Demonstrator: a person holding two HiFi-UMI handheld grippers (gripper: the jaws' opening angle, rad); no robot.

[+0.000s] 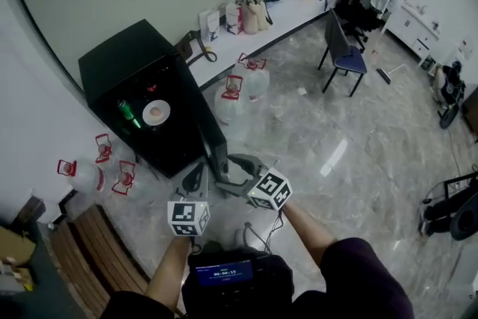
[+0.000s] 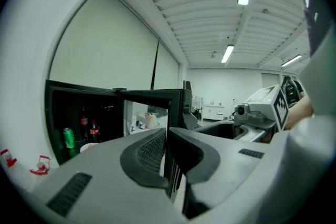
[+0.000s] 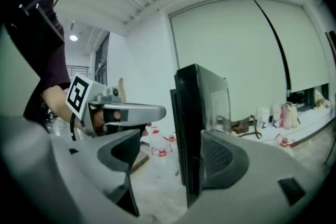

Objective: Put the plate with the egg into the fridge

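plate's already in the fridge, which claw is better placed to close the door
The right claw: it is open with the door edge between its jaws, so it could probably swing it shut. The left claw is shut and holds nothing.

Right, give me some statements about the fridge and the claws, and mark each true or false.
1. The fridge door stands open. True.
2. The plate with the egg lies on the floor. False: it sits on a shelf inside the fridge.
3. The right claw has its jaws apart, either side of the door's edge. True.
4. The right claw carries the plate. False: the plate is in the fridge, free of both claws.
5. A green can stands in the fridge near the plate. True.
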